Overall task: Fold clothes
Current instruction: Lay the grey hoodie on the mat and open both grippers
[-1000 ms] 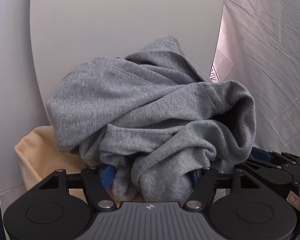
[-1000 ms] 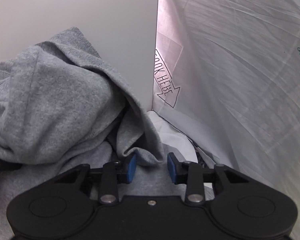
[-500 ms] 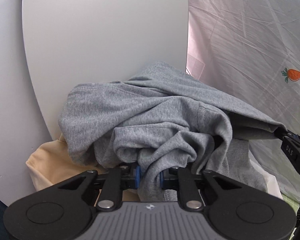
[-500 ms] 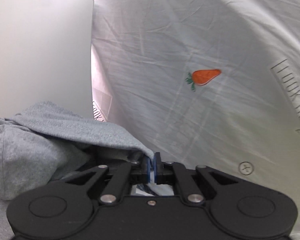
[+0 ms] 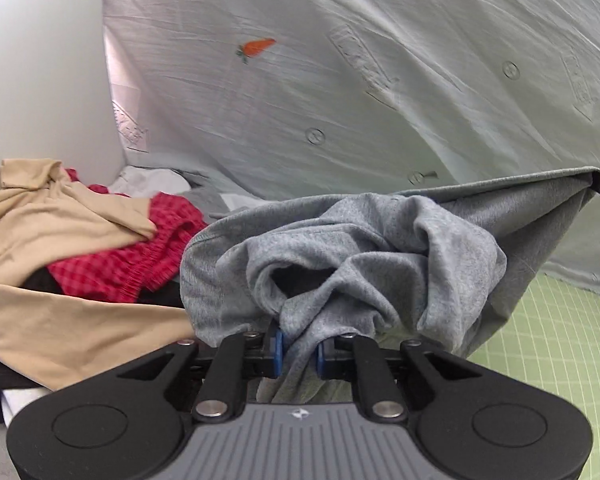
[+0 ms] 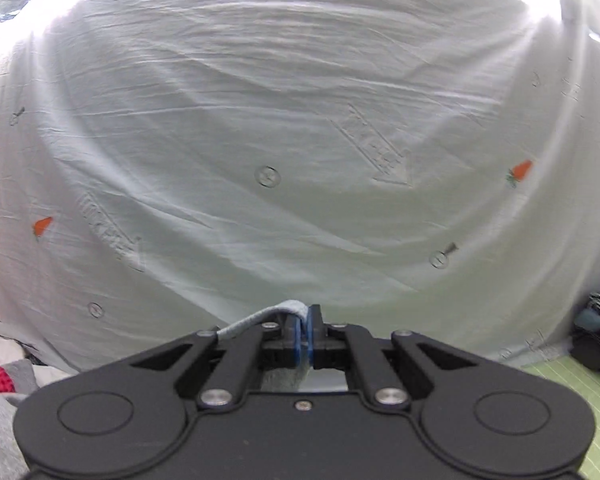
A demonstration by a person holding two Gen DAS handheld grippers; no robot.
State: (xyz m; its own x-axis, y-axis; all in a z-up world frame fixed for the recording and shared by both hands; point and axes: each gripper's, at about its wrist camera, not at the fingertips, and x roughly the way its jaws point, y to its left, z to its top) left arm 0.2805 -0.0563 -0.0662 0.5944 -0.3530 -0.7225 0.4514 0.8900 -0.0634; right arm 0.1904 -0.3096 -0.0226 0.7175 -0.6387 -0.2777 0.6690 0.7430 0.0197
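The grey garment (image 5: 360, 264) hangs bunched between my two hand-held grippers, lifted clear of the clothes pile (image 5: 80, 256) at left. My left hand-held gripper (image 5: 299, 350) has just closed and clamps a thick fold of it; my right hand-held gripper (image 6: 304, 334) pinches its far edge, jaws nearly together. A white sheet (image 6: 300, 120) printed with carrots hangs behind, and a green grid mat (image 5: 548, 352) lies below.

A pale sheet (image 6: 300, 128) printed with orange carrots (image 6: 520, 170) is seen across the whole background; a white panel (image 5: 40, 72) is seen at ten o'clock, and a green gridded mat (image 5: 548, 340) at four o'clock
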